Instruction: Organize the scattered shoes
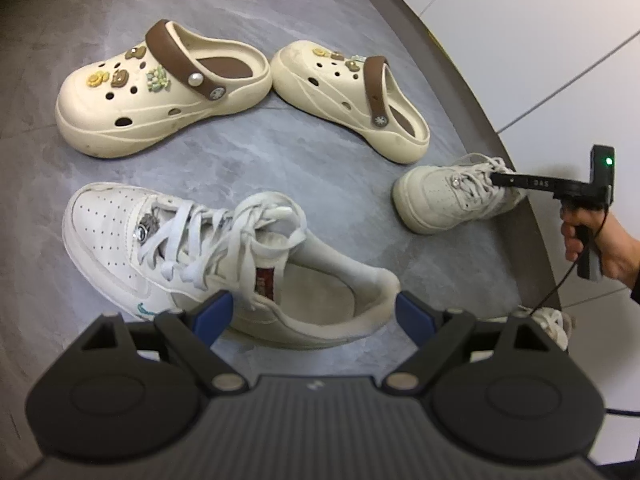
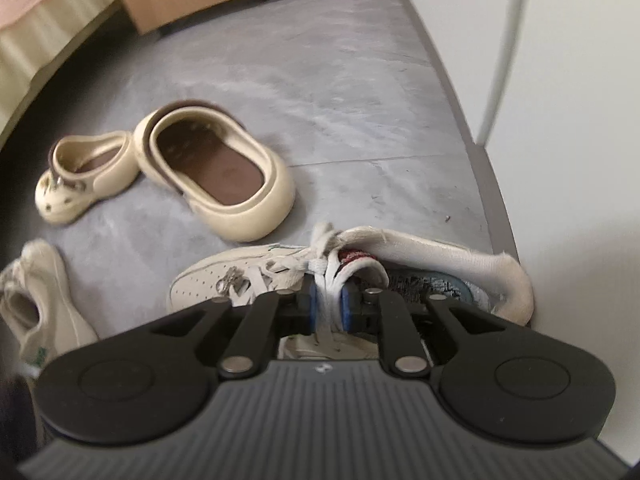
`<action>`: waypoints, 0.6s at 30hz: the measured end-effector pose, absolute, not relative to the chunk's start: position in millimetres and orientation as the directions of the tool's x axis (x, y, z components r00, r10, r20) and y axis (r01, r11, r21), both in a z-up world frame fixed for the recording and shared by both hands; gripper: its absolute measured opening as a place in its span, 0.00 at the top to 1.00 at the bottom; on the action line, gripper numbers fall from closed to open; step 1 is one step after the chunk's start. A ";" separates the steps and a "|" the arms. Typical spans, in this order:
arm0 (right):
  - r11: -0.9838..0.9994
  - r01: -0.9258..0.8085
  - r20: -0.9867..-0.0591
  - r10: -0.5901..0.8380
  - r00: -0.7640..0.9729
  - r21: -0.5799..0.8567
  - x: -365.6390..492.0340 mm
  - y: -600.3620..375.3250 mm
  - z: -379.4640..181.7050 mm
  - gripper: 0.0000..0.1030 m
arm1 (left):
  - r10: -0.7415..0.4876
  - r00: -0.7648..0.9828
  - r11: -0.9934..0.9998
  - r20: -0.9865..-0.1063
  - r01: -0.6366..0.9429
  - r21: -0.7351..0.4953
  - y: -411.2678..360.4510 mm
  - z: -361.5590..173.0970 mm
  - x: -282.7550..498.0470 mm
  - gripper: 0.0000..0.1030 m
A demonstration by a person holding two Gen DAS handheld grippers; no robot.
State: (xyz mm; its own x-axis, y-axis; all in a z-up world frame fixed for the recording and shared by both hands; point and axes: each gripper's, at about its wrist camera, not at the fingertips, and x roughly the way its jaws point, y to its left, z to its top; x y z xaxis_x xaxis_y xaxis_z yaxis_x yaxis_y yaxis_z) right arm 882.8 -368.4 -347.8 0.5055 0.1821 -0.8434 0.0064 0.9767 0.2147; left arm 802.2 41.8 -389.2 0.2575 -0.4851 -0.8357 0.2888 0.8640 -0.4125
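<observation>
The left gripper (image 1: 316,312) hangs with its jaws spread wide and nothing pinched, a white sneaker (image 1: 224,256) lying on the grey floor (image 1: 280,152) just beyond its fingertips, toe toward ten o'clock. In that left wrist view a pair of cream clogs with brown straps sits at twelve o'clock, the big-looking clog (image 1: 160,92) on the left and the other clog (image 1: 348,96) touching it heel to toe. At three o'clock a second sneaker (image 1: 452,196) rests against the skirting board (image 1: 520,152), where a hand (image 1: 600,244) points the right gripper (image 1: 496,178) into its laces. Its own view shows the blue pads (image 2: 306,304) clamped on those laces (image 2: 328,300).
</observation>
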 end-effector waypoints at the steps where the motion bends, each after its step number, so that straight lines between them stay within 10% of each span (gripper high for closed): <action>1: 0.971 0.048 -0.842 0.176 0.510 0.233 881.3 -369.6 -348.1 0.71 | -0.473 0.272 0.871 -0.838 0.291 -0.396 43.1 -388.2 803.7 0.12; 5: 0.931 0.244 -0.825 0.093 0.557 0.270 854.2 -369.0 -332.5 0.13 | -0.421 0.329 0.898 -0.845 0.282 -0.337 47.5 -387.0 808.3 0.12; 18: 0.661 0.349 -0.642 0.265 0.720 0.665 719.2 -291.6 -332.3 0.16 | -0.233 0.319 0.928 -0.919 0.355 -0.113 22.1 -409.3 802.7 0.22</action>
